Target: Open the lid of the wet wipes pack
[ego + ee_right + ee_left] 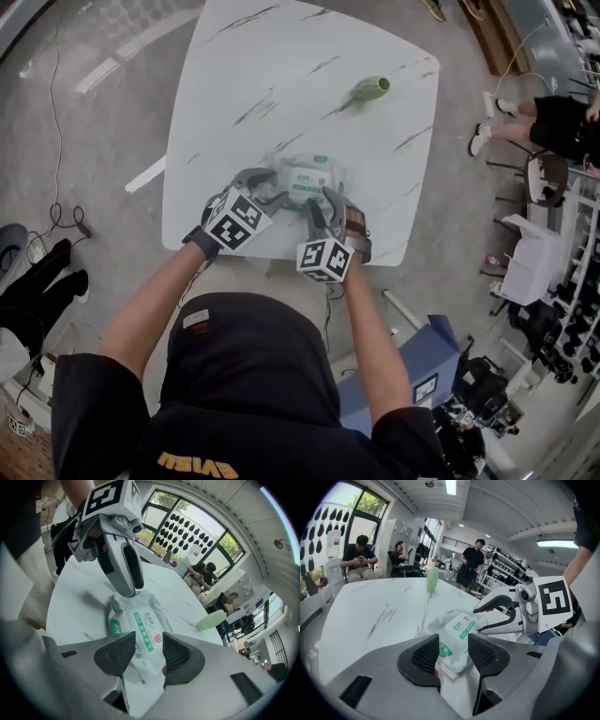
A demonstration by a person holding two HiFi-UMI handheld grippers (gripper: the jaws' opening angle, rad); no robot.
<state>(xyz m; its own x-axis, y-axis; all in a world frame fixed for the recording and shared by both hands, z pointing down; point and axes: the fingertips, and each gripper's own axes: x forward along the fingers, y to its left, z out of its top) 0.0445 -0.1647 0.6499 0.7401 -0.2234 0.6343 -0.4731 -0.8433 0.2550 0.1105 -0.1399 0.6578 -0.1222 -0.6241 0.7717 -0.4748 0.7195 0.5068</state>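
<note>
The wet wipes pack (pixel 314 180), white with green print, lies flat near the front edge of the white marble table (pixel 281 75). My left gripper (pixel 272 186) is at its left end and my right gripper (pixel 321 199) at its near right end. In the left gripper view the pack (pixel 459 632) has its end between the left gripper's (pixel 454 656) open jaws, and the right gripper (pixel 480 620) hovers over its far side. In the right gripper view the pack (pixel 140 644) reaches in between the right gripper's (pixel 149 656) open jaws, and the left gripper (pixel 133 591) touches its far end.
A green bottle (pixel 370 89) lies on the table's far right part. The table's front edge (pixel 281 258) runs just below both grippers. Seated people (pixel 358 555) and a standing person (pixel 471 566) are beyond the table. A blue box (pixel 427 361) stands on the floor at the right.
</note>
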